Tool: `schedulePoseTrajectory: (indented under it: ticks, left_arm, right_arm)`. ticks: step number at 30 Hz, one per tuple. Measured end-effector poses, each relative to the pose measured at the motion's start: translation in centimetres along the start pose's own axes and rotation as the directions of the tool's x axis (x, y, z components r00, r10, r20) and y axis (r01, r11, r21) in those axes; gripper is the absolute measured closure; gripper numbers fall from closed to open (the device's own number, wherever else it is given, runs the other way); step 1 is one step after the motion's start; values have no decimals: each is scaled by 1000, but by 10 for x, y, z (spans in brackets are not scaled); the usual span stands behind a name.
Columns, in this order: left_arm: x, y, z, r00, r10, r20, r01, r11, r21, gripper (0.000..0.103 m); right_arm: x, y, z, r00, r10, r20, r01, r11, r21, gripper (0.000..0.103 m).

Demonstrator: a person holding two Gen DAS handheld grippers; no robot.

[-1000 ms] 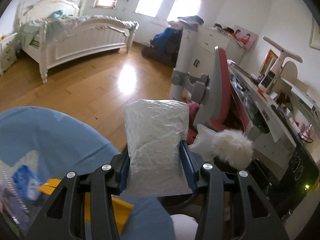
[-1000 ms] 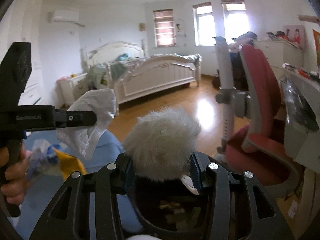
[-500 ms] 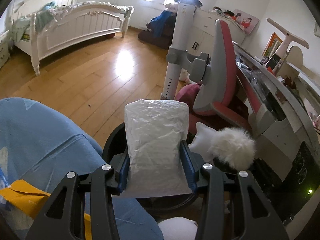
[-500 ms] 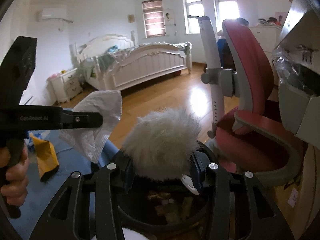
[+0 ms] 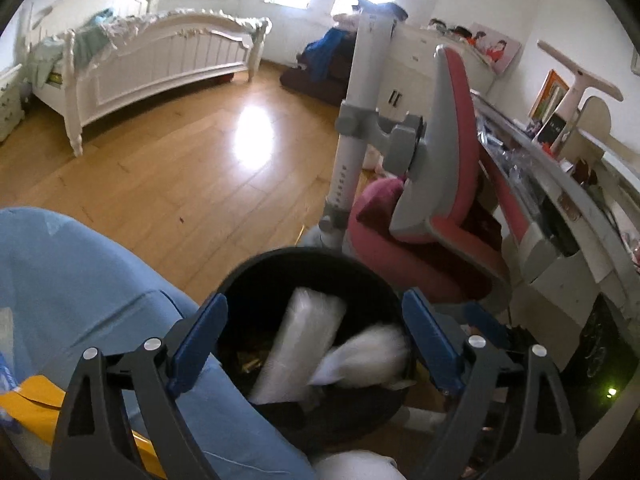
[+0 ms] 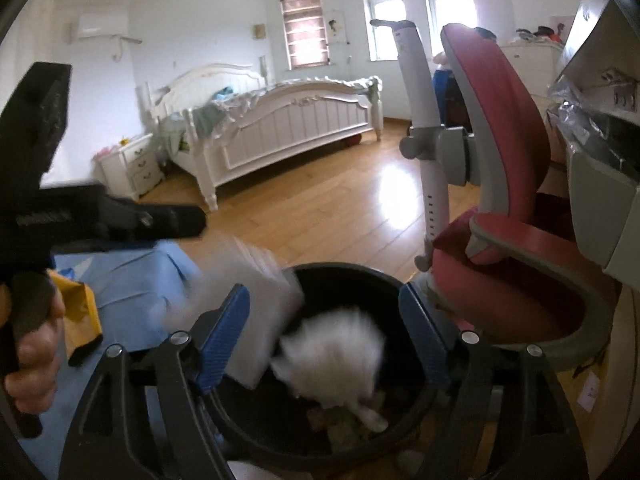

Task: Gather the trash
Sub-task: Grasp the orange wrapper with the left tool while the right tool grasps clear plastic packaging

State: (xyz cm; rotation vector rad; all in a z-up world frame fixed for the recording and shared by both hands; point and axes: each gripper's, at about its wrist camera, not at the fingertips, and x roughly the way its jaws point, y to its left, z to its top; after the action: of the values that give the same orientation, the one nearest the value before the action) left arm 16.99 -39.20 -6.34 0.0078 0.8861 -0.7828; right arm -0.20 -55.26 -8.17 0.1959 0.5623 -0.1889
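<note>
The white plastic packet (image 5: 298, 344) and the white fluffy ball (image 6: 334, 354) are both dropping into the black trash bin (image 5: 280, 258), which sits on the wooden floor just beside the pink chair (image 5: 440, 216) and against the blue cloth (image 5: 80, 280) to its left. In the left wrist view the packet is already inside the rim, tilted, with the fluffy ball blurred next to it on the right. In the right wrist view the packet looks smeared by motion at the bin's left rim, so I cannot tell whether it brushes that rim.

The left tool (image 5: 316, 340) has its jaws opening, blue pads spread wide, nothing pressed between them. The right tool (image 6: 324, 336) is opening as well, pads clear of the ball below.

Judging from this, the step in hand is the release over the bin, and doing it well means holding both tools steady above the opening until each piece has settled inside. The packet is light and long, so it could catch on the rim and tip out toward the blue cloth; keeping the drop near the bin's centre guards against that. More litter, a yellow wrapper (image 6: 82, 320), lies on the cloth at the left and likely comes next.
</note>
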Motion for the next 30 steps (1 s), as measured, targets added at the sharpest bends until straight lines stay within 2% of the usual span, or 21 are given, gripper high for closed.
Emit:
schedulePoseTrajectory:
  ticks: [6,12,17,21,23,25,26,27,30]
  left_arm:
    - [-24,7,0,1000,-2,24,2,1000,-10,14]
    - [-65,32,-10,999,17,50,-14,998,-60,14]
    - [-117,76,-32,993,87,85,-75,987,-140,14]
    - [-162,123,-60,980,174,98,-150,965,-215,14]
    - [-181,142,-75,973,210,90,-185,956,-229,14]
    - [-199,161,-93,967,245,70,-222,945,-238,14]
    - [-207,169,-102,964,261,52,-242,940,-240,14]
    - [-213,175,-111,959,280,36,-263,934,-243,14]
    - [-226,192,-138,940,342,-3,-330,906,-264,14]
  right_arm:
    - [-5,6,-2,1000,22,-8,-22,1000,7,26]
    - [-16,33,-3,996,83,-16,-83,996,-9,26]
    - [-26,71,0,985,171,-32,-173,983,-54,26]
    - [-30,110,3,958,277,-68,-282,956,-78,26]
    - [-31,135,5,933,346,-101,-355,931,-90,26]
    - [-29,157,7,898,417,-137,-430,899,-80,26]
    - [-27,168,8,875,458,-158,-472,879,-66,26]
    - [-24,183,9,841,509,-186,-525,850,-45,26]
    - [-14,223,11,769,588,-252,-611,791,-19,26]
